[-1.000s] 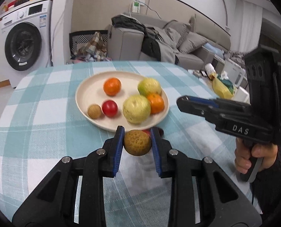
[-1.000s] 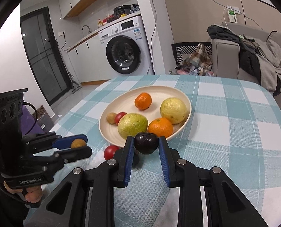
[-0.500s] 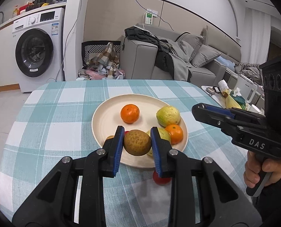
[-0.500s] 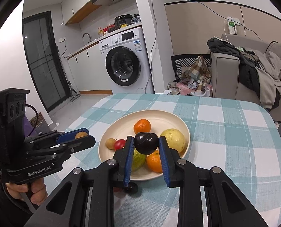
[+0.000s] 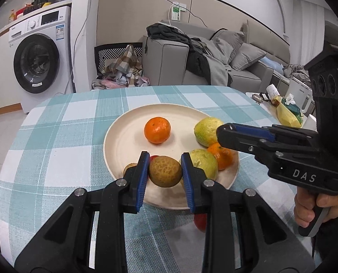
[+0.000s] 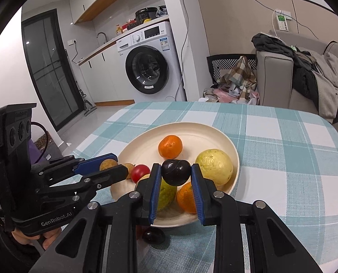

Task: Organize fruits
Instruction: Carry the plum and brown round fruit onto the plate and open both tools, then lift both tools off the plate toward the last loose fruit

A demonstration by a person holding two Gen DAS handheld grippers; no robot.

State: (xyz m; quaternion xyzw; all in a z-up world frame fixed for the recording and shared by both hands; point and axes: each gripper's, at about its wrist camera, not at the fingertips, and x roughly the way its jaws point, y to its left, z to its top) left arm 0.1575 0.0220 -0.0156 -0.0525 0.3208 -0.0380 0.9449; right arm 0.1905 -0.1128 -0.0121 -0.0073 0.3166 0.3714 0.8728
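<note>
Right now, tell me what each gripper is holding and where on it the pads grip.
The left gripper pinches a brown rough-skinned fruit across its sides. The right gripper pinches a dark plum across its sides.

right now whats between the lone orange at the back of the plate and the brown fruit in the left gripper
Only bare plate lies between the orange and the brown fruit clamped in the left gripper, as the left wrist view shows.
</note>
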